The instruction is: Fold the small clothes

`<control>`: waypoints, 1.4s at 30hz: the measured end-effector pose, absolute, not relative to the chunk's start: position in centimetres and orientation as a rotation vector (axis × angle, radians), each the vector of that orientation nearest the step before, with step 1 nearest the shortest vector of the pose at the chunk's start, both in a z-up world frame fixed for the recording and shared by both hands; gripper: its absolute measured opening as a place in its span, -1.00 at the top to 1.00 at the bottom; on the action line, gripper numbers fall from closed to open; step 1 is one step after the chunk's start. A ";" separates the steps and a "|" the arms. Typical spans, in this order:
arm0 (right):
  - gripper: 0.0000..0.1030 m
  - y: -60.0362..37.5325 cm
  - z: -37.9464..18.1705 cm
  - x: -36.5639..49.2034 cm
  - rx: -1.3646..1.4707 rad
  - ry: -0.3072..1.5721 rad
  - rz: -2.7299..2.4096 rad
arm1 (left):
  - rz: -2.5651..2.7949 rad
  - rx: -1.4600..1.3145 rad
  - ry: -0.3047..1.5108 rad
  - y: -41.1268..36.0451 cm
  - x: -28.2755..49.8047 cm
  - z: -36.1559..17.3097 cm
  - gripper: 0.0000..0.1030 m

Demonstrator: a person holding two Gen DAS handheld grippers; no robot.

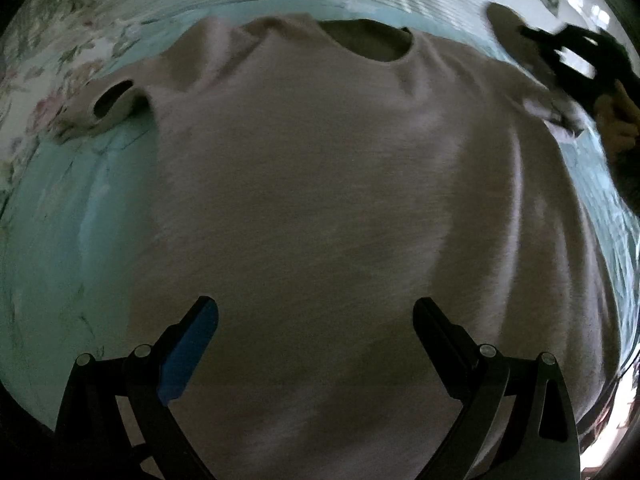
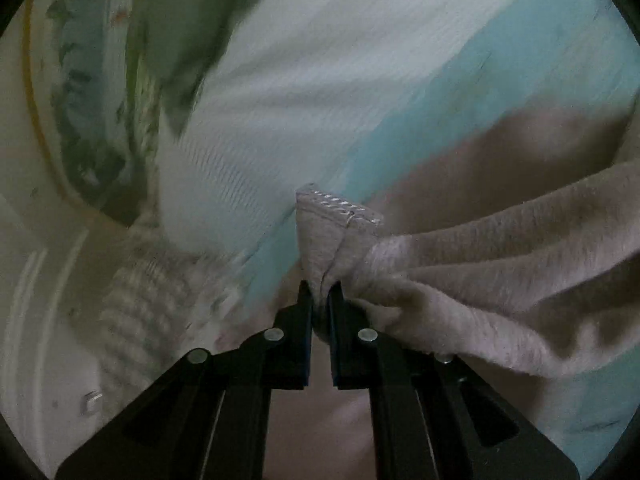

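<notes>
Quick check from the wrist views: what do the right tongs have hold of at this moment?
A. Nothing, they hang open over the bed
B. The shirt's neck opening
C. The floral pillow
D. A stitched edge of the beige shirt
D: in the right wrist view the right tongs are pinched on a hemmed edge of the beige shirt, whose cloth bunches at the tips.

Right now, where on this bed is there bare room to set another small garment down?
The teal sheet left of the beige shirt, below its sleeve, is bare. The right side is crowded: the right gripper pinches the other sleeve there.
</notes>
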State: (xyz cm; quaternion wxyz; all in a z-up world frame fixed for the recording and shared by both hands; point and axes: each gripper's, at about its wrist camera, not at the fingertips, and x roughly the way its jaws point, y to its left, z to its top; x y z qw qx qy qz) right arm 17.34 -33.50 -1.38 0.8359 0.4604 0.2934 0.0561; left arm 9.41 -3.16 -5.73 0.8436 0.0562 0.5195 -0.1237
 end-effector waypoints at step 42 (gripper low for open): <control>-0.14 -33.5 0.2 7.0 0.822 0.663 -0.223 | -0.283 -0.171 0.902 -0.1 30.6 -3.6 0.88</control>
